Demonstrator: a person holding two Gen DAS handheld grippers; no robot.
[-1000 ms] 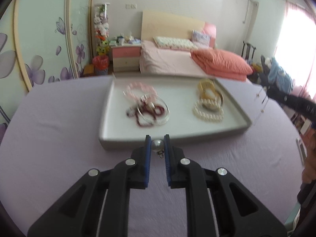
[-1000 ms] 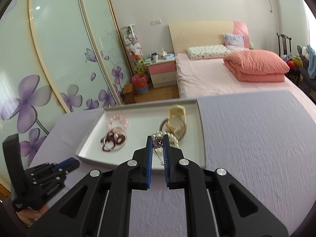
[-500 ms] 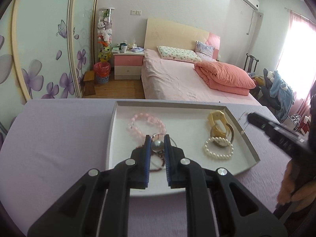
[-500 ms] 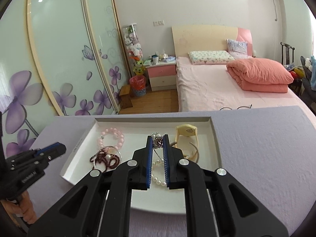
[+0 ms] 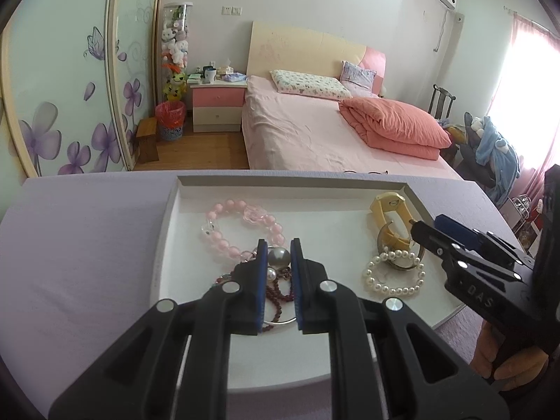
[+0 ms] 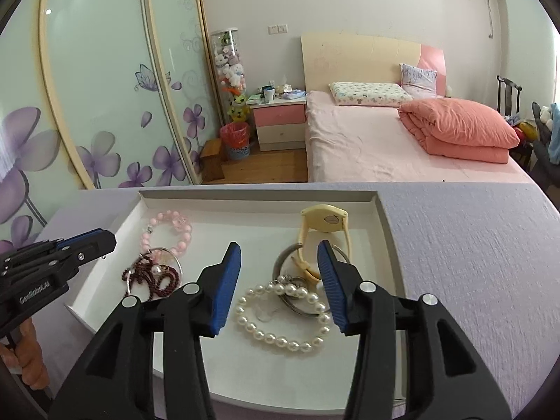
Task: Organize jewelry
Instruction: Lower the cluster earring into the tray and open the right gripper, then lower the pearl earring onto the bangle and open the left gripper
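My left gripper (image 5: 279, 255) is shut on a grey pearl earring (image 5: 279, 258), low over the white tray (image 5: 168, 217) and above a dark red bead bracelet (image 5: 276, 292). A pink bead bracelet (image 5: 229, 204) lies just beyond. My right gripper (image 6: 279, 250) hangs over the tray's right half; its jaws are opening and nothing is between the pads. Below it lie a white pearl bracelet (image 6: 252, 325), a small silvery piece (image 6: 285, 279) and a yellow watch (image 6: 323, 217).
The tray rests on a purple tablecloth (image 6: 472, 262). Each gripper shows at the edge of the other's view, held by a hand. A metal ring (image 6: 280, 260) lies under the watch strap. Beyond the table are a pink bed and a nightstand.
Both grippers came forward over the tray. The right jaws went from shut on a small piece to apart, and that piece now lies by the pearl bracelet. The left still holds its pearl.
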